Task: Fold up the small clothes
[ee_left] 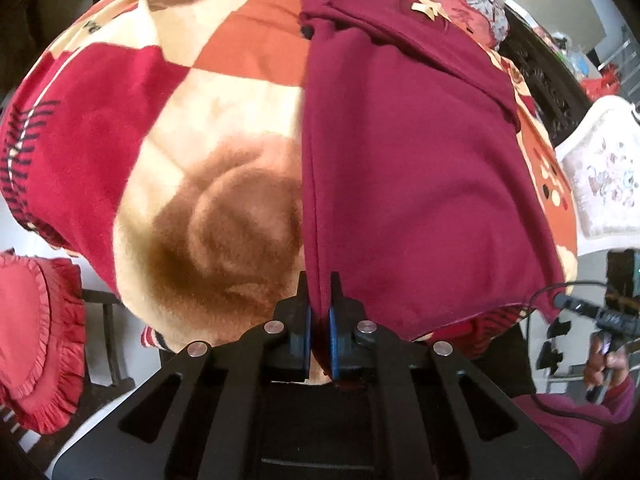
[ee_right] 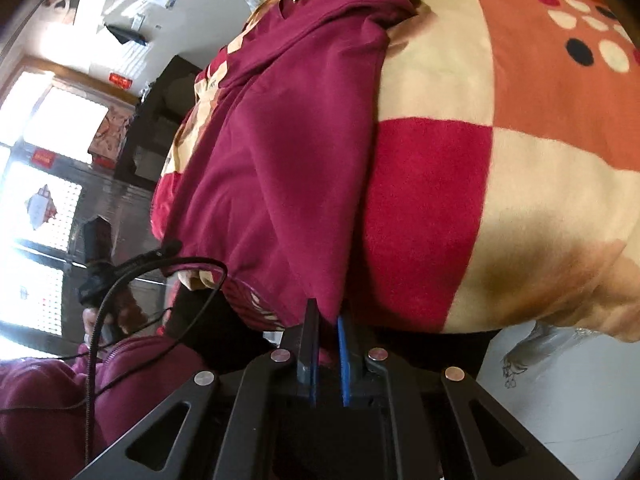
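A maroon garment (ee_left: 420,152) lies spread on a patterned blanket (ee_left: 224,128), with a collar and small black button at its far end. My left gripper (ee_left: 319,292) is shut on the garment's near left edge. In the right wrist view the same maroon garment (ee_right: 280,160) runs away from me. My right gripper (ee_right: 329,316) is shut on its near right corner. The blanket (ee_right: 500,160) lies beside it. The right gripper also shows small at the right edge of the left wrist view (ee_left: 560,340).
A red ruffled heart cushion (ee_left: 36,336) sits low on the left. A white floral cloth (ee_left: 604,176) lies at the right. A black cable (ee_right: 132,280) hangs near the person's hand. A bright window (ee_right: 44,200) and dark cabinet (ee_right: 160,128) stand at the left.
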